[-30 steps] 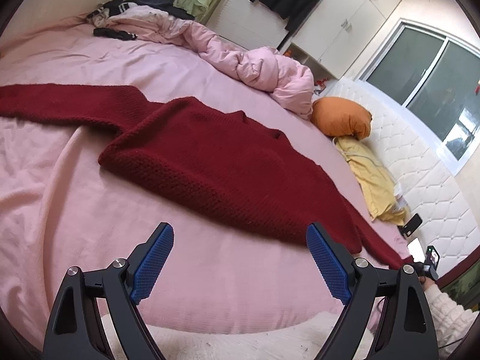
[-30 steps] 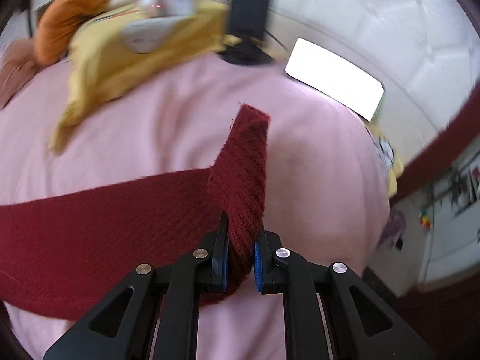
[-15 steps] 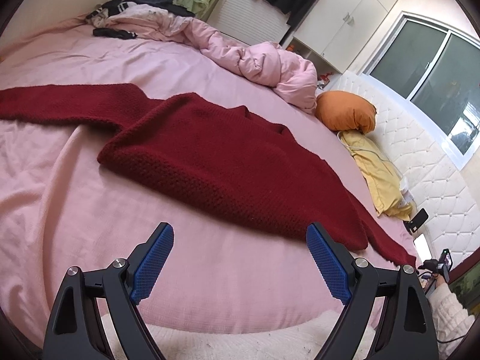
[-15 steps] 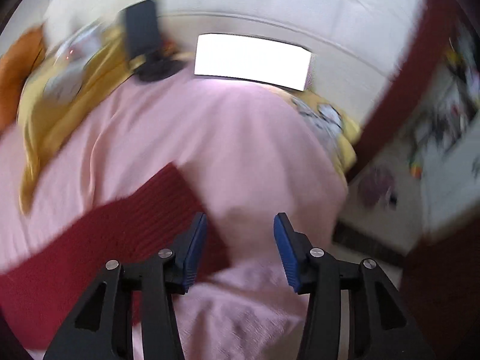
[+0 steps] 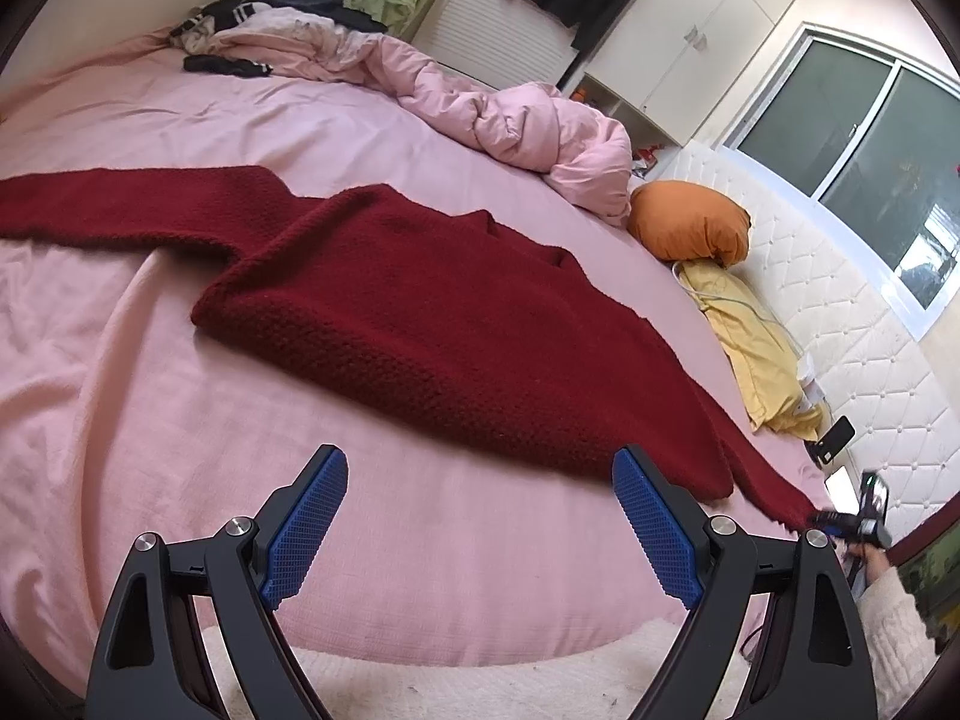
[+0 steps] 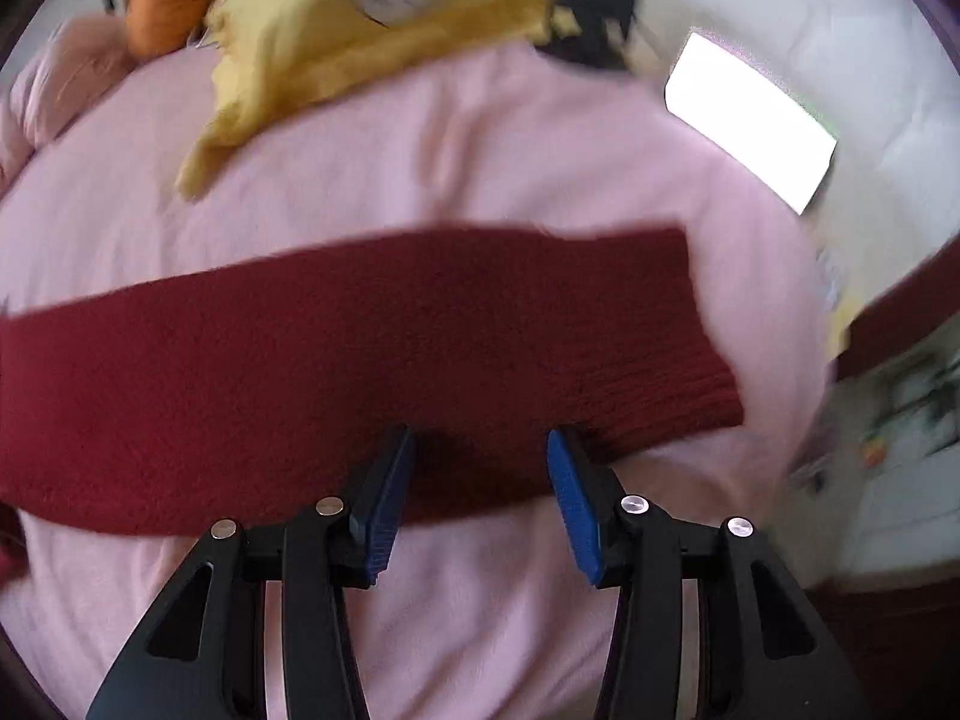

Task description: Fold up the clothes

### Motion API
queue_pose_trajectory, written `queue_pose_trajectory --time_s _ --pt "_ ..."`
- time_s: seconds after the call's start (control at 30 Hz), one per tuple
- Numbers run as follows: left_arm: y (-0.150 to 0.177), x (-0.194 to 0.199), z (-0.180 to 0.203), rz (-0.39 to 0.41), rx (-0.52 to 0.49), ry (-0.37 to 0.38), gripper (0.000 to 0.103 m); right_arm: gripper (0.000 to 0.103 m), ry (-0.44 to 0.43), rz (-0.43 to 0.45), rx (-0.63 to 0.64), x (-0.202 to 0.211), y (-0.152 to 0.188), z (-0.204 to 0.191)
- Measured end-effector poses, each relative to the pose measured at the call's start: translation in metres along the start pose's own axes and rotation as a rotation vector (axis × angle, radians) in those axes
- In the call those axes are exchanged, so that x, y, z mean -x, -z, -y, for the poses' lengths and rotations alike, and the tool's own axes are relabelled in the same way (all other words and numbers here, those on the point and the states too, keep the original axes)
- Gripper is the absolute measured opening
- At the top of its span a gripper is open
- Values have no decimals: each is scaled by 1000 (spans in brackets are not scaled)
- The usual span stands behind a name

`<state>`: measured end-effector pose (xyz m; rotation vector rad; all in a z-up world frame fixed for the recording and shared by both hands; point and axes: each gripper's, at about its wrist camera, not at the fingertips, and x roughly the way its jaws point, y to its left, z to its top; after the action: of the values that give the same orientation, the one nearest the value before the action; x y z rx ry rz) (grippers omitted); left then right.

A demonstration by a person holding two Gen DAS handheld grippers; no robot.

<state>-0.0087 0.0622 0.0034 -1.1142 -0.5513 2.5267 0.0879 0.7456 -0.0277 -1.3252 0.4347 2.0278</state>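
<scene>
A dark red knitted sweater [image 5: 432, 324] lies spread flat on the pink bed sheet [image 5: 180, 408], both sleeves stretched out sideways. My left gripper [image 5: 480, 480] is open and empty, hovering over the sheet just in front of the sweater's hem. My right gripper [image 6: 480, 456] is open, its fingertips at the near edge of the sweater's right sleeve [image 6: 390, 348], which lies flat on the sheet. The right gripper also shows in the left wrist view [image 5: 852, 519] at the sleeve's cuff end.
A crumpled pink duvet [image 5: 510, 120] and a pile of clothes [image 5: 264, 30] lie at the back. An orange cushion [image 5: 690, 222], a yellow cloth [image 5: 756, 348], a phone [image 5: 837, 435] and a lit tablet [image 6: 750, 120] sit by the white padded headboard [image 5: 840, 312]. The bed edge is close below.
My right gripper let go of the sleeve end it held upright a second ago. The sleeve now lies flat, and the open gripper has swung back over it. The left gripper stayed open.
</scene>
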Motion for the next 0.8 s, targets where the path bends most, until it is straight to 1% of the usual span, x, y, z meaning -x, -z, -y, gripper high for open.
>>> queue_pose_trajectory --time_s 0.07,0.1,0.17,0.2,0.27,0.3,0.33,0.37,0.4,0.47,0.57,0.67,0.8 --pt "0 0 0 1 -1 4 90 48 -34 45 64 25 2 -37" --pt "0 1 -1 2 0 7 90 49 -107 50 111 35 5 -66" --pt "0 3 -2 5 1 13 90 54 -192 55 180 44 11 -109" --pt "0 4 -3 8 6 18 90 56 -232 56 206 43 16 -132" --pt "0 5 -6 12 17 28 90 57 -282 17 234 30 28 -172" --pt "0 6 -6 14 17 32 90 57 -276 -41 229 13 35 -188" --pt "0 6 -6 15 18 37 90 58 -240 -75 222 -1 43 -197" --pt "0 7 -6 17 18 41 90 62 -193 -42 217 -7 49 -202" --pt "0 7 -6 16 18 47 90 62 -172 -16 215 -5 52 -204" --pt "0 7 -7 12 18 60 90 62 -147 -32 187 2 52 -205" --pt "0 6 -11 -6 29 78 90 62 -103 -86 140 31 54 -209" --pt "1 3 -12 -36 32 76 90 62 -218 -64 62 95 78 -225" --pt "4 1 -12 -77 20 69 90 63 -333 -30 57 162 121 -269"
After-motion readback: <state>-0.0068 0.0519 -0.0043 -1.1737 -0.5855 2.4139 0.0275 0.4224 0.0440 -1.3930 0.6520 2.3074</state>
